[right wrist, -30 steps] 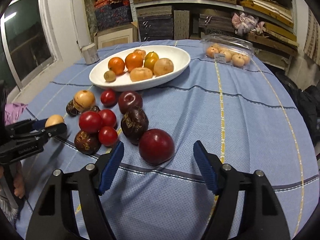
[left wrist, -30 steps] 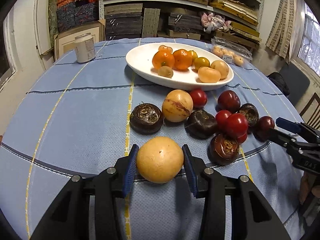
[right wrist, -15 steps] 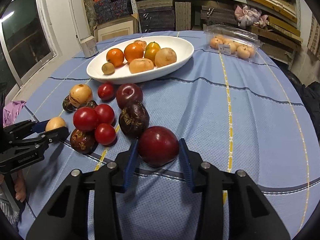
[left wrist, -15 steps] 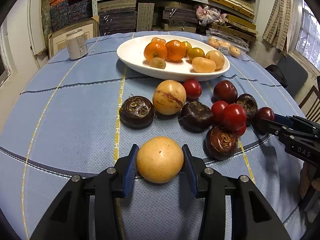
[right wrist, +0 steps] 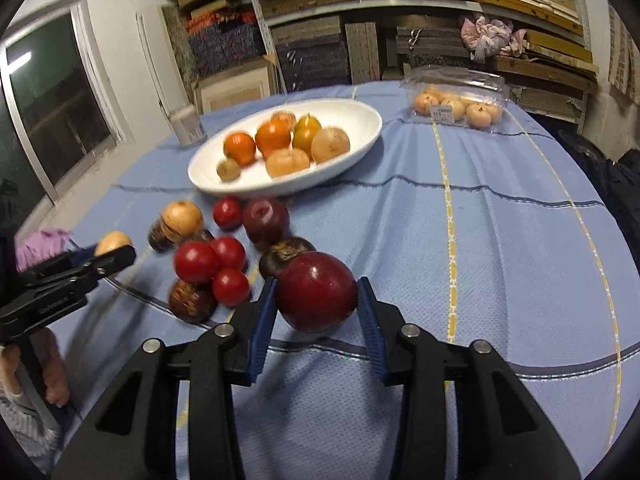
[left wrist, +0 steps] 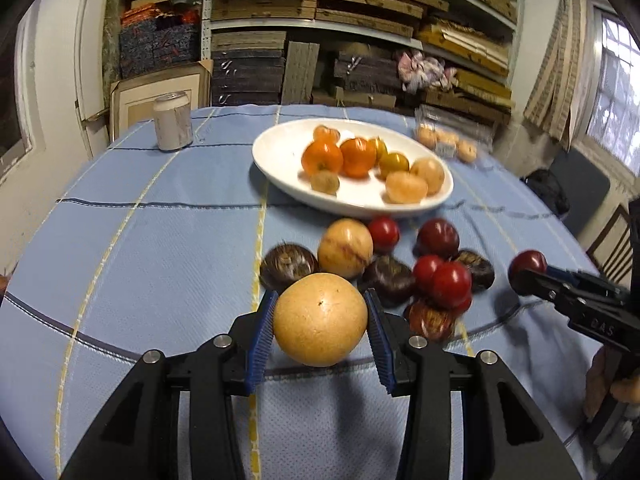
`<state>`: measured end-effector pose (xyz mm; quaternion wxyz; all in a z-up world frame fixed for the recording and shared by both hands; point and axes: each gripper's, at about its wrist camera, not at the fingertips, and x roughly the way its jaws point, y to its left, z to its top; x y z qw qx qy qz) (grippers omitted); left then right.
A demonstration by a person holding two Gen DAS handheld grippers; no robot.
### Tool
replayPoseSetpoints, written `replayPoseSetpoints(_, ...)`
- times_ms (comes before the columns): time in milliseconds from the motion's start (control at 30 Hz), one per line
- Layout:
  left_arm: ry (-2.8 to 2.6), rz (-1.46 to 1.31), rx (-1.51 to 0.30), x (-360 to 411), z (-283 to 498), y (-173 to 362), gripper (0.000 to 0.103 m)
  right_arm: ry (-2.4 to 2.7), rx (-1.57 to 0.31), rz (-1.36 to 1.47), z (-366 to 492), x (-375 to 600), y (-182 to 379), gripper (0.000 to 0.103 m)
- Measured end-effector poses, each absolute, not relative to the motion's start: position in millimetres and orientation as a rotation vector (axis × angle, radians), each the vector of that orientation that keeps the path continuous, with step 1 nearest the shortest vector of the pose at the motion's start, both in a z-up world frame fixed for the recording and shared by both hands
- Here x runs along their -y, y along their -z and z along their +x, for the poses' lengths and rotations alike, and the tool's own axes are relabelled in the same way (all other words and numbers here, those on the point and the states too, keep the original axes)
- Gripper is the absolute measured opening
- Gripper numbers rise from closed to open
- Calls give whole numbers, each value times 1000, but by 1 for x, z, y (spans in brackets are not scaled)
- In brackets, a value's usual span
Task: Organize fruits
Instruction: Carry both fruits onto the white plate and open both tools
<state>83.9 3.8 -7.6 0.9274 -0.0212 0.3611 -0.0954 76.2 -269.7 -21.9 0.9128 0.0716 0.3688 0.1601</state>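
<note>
My left gripper (left wrist: 320, 322) is shut on a round yellow fruit (left wrist: 320, 316), held just above the blue tablecloth (left wrist: 160, 260). My right gripper (right wrist: 316, 300) is shut on a dark red plum (right wrist: 317, 290); its blue pads press both sides. Each gripper shows at the edge of the other's view, the right gripper (left wrist: 528, 272) with its plum and the left gripper (right wrist: 114, 254) with its yellow fruit. A white oval dish (left wrist: 280, 160) further back holds oranges and pale fruits. Between me and the dish lies a loose pile of red tomatoes (left wrist: 450, 284), dark brown fruits (left wrist: 288, 266) and a tan fruit (left wrist: 345, 252).
A drinks can (left wrist: 173, 121) stands at the far left of the table. A clear plastic box of small peach-coloured fruits (right wrist: 456, 106) sits at the far right. Stacked shelves fill the wall behind. A chair (left wrist: 616, 236) stands off the table's right edge.
The right gripper's jaws have closed from wide apart onto the dark red plum. The left gripper has risen a little with the yellow fruit still in it.
</note>
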Motion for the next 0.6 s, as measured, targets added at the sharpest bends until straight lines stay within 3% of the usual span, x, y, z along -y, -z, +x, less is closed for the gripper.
replayPoseSetpoints(333,187,-20,-690,7,166,-47,44,-375,-639,153,135,259,-64,39)
replayPoseSetpoints(600,147,0,-756,6,243,-24,44,-341,-796,123,248,234,-32,39)
